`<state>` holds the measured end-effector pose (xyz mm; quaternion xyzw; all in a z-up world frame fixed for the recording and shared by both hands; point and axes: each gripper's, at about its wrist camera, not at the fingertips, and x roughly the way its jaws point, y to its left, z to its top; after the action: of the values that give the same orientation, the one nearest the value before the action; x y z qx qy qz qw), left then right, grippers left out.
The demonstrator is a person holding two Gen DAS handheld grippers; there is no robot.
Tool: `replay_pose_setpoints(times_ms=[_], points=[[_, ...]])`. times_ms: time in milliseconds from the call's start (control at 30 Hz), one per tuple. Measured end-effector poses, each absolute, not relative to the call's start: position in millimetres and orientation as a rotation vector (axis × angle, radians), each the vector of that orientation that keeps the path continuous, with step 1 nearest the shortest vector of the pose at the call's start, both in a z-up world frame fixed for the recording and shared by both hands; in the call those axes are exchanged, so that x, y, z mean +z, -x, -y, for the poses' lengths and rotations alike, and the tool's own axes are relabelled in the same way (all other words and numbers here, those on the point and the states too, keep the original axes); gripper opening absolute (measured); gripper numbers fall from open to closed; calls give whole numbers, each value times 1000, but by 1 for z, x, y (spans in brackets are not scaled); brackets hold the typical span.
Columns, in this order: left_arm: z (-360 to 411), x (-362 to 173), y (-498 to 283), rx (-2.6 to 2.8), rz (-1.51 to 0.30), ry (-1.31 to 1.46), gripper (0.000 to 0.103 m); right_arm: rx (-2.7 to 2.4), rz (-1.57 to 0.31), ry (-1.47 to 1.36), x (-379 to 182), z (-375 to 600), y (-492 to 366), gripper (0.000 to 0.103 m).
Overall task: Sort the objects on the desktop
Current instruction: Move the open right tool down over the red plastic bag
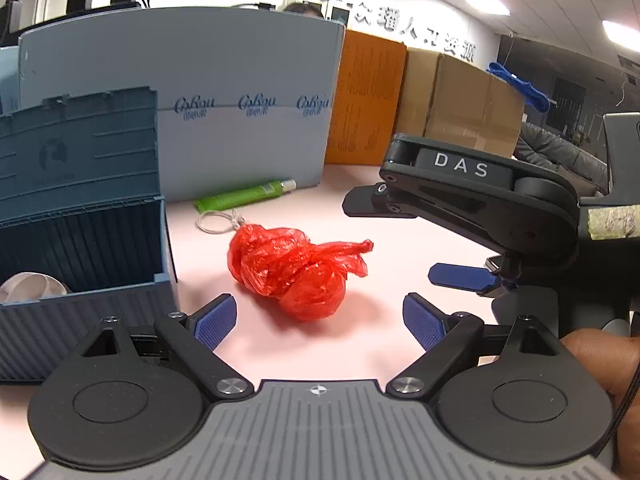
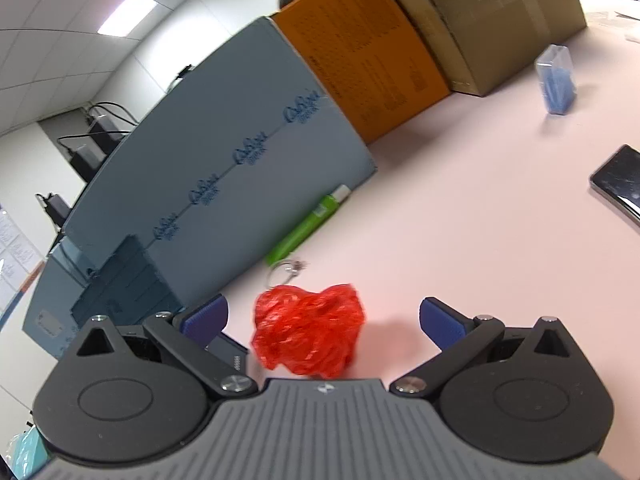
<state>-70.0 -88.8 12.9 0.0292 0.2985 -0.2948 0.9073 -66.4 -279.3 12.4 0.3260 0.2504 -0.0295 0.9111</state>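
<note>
A crumpled red plastic bag (image 1: 296, 272) lies on the pale pink desk (image 1: 400, 240). My left gripper (image 1: 318, 305) is open, its blue pads (image 1: 216, 320) wide apart just short of the bag. From the right comes my right gripper (image 1: 394, 240), also open, beside the bag's twisted end. In the right wrist view the red bag (image 2: 308, 332) sits low between the spread fingers of the right gripper (image 2: 323, 303), and neither pad (image 2: 440, 326) touches it. A green tube (image 1: 244, 196) and a metal key ring (image 1: 216, 222) lie behind the bag.
An open blue storage box (image 1: 80, 240) with something white (image 1: 32, 288) inside stands at the left. A grey-blue panel (image 1: 240, 80), an orange box (image 1: 368, 96) and cardboard boxes (image 1: 472, 104) line the back. A small blue pack (image 2: 556, 80) and a phone (image 2: 620, 182) lie far right.
</note>
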Motion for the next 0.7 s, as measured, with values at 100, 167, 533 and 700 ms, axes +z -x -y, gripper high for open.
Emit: replay_pose_setpoints(times_ms=[100,167,533,700], points=[[93,7,64,-598,-666,-83,89,-78,-539,-686,11,284,63,103],[95,4,63,-593,-682,-104,89,-83,-549,-687,10,286,60,103],[87,-2,63,-608,-721,-132,89,-55,-597,-690,5,283,40,103],[81,-3,65,-586,-736,-147,89,-47,-622,-688,2,277,30,103]])
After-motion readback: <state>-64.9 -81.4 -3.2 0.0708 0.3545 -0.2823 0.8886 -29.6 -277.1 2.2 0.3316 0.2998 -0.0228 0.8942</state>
